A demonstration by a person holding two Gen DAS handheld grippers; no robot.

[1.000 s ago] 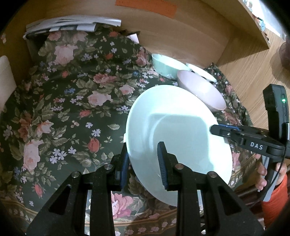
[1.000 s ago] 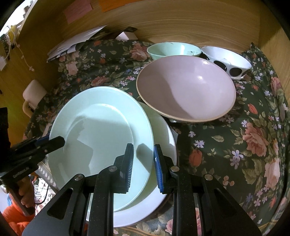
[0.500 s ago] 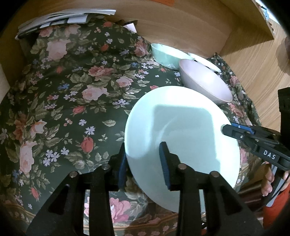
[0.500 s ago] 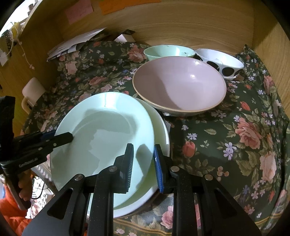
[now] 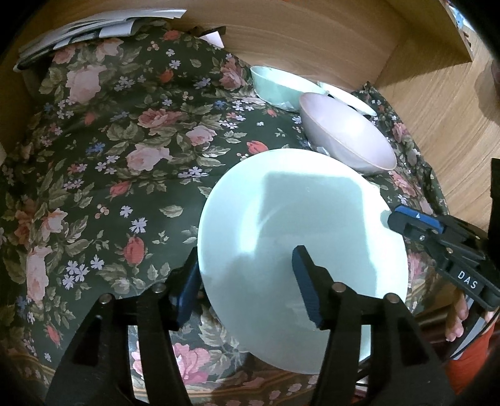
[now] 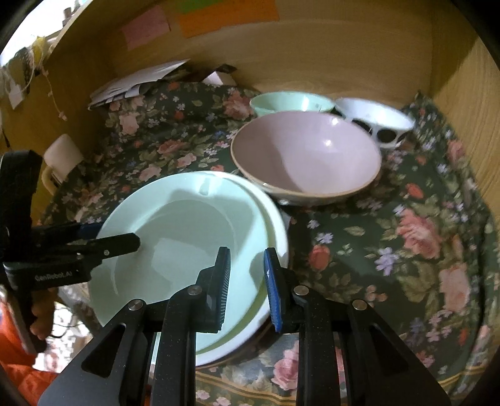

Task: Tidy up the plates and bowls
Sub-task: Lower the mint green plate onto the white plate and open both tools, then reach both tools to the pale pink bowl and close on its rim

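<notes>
Mint plate (image 5: 300, 225) rests on white plate (image 6: 275, 218), near edge of floral cloth (image 5: 125, 162), stacked. I'm opening left gripper (image 5: 247, 281), pads off rim; right gripper (image 6: 247, 278) pinched shut, empty.

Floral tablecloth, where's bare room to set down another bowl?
Free: the wide stretch of floral tablecloth left of the mint plate, up to the papers. Crowded: the right side, where the pink bowl, mint bowl and spotted bowl cluster.

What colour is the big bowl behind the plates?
Pale pink bowl, clearest in the right wrist view.
</notes>
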